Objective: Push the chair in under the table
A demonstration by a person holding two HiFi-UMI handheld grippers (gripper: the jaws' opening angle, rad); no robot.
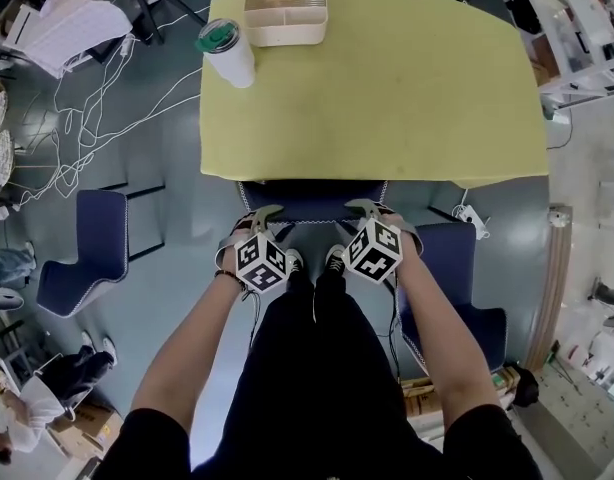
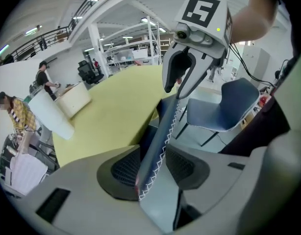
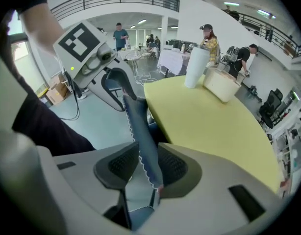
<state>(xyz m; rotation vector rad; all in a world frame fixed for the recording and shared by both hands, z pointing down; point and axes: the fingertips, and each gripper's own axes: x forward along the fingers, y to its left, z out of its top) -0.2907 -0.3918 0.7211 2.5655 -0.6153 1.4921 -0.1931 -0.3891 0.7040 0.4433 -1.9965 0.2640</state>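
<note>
Both forearms, left [image 1: 192, 338] and right [image 1: 437, 318], reach forward and down, bare from the short black sleeves, running nearly side by side. The left gripper [image 1: 264, 214] points steeply down with its marker cube facing up, its jaws closed on the stitched top edge of the chair back [image 1: 312, 196]. The right gripper [image 1: 367, 208] mirrors it, tipped the same way and clamped on that same edge, the two well apart.
</note>
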